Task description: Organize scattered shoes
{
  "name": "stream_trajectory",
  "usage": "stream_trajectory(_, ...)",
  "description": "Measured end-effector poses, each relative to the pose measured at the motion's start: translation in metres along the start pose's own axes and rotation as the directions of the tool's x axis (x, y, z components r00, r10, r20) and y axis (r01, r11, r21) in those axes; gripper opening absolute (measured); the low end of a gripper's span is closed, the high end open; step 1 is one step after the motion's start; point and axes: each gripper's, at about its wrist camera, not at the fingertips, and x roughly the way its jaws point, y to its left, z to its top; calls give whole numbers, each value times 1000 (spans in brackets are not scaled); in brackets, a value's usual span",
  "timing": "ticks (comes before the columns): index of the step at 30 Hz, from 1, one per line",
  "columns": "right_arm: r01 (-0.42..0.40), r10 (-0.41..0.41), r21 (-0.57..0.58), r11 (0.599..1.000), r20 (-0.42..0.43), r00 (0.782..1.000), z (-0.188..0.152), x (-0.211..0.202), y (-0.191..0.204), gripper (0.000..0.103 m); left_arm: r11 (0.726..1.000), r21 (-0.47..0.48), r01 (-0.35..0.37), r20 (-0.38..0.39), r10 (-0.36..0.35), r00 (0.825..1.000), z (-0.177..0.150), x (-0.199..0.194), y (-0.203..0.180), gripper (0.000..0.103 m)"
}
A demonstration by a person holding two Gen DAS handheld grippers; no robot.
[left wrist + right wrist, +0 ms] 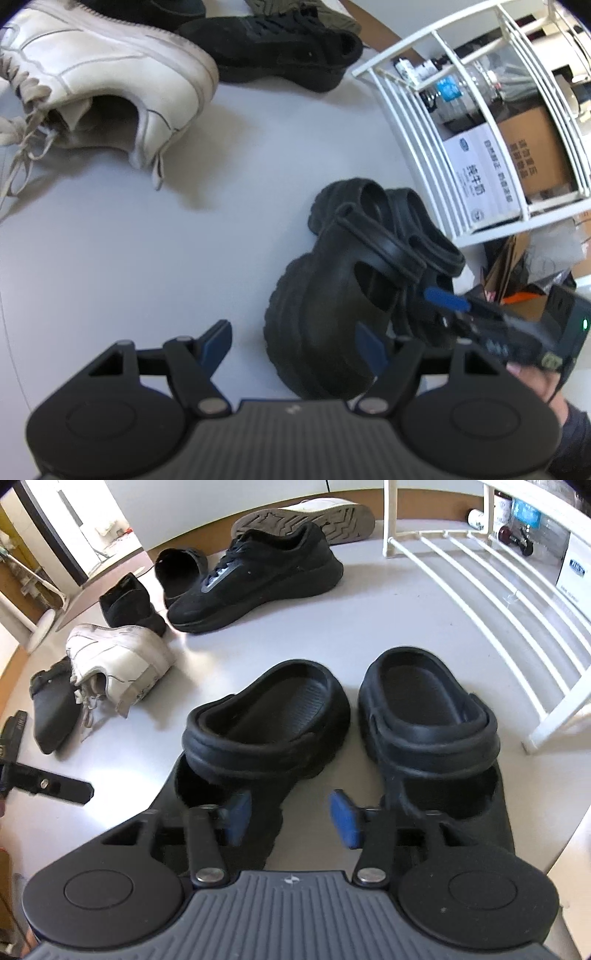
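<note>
Through your left wrist camera, your left gripper (293, 343) hangs over the pale floor (147, 266) with its jaws spread wide and nothing between the blue pads (216, 345). The pair of black clogs (354, 266) lies just ahead and to the right of the jaws, one clog tilted on its side against the other; the right pad sits close against the nearer clog's sole, though you cannot tell if it touches. Your right gripper (454, 306) reaches in from the right edge, its blue fingertip near the clogs' heel straps. Up left lies a white sneaker (107, 81), with a black sneaker (280, 51) behind it. The white rack (436, 122) stands to the upper right, just beside the clogs.

Through your right wrist camera, your right gripper (291, 819) also has its jaws standing apart and empty. The two black clogs (332, 716) sit side by side directly in front, heels toward you; the left pad is under the left clog's heel strap, the right pad lies in the gap between the two. Neither pad presses on a clog. The white rack (498, 602) lies to the right. Farther back are the black sneaker (258, 579), the white sneaker (118, 661) and a sneaker lying sole-outward (306, 520).
</note>
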Motion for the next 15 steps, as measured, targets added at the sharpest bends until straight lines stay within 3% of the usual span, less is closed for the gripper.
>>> stream_trajectory(8, -36, 37, 11, 999, -81, 996, -2, 38, 29, 92, 1000, -7, 5, -1, -5, 1000, 0, 2, 1, 75)
stream_trajectory(12, -43, 40, -37, 998, -75, 996, -2, 41, 48, 93, 1000, 3, 6, 13, -6, 1000, 2, -1, -1, 75)
stream_trajectory(15, -11, 11, -10, 1000, -81, 997, 3, 48, 48, 94, 1000, -5, 7, 20, -7, 1000, 3, 0, -1, 75)
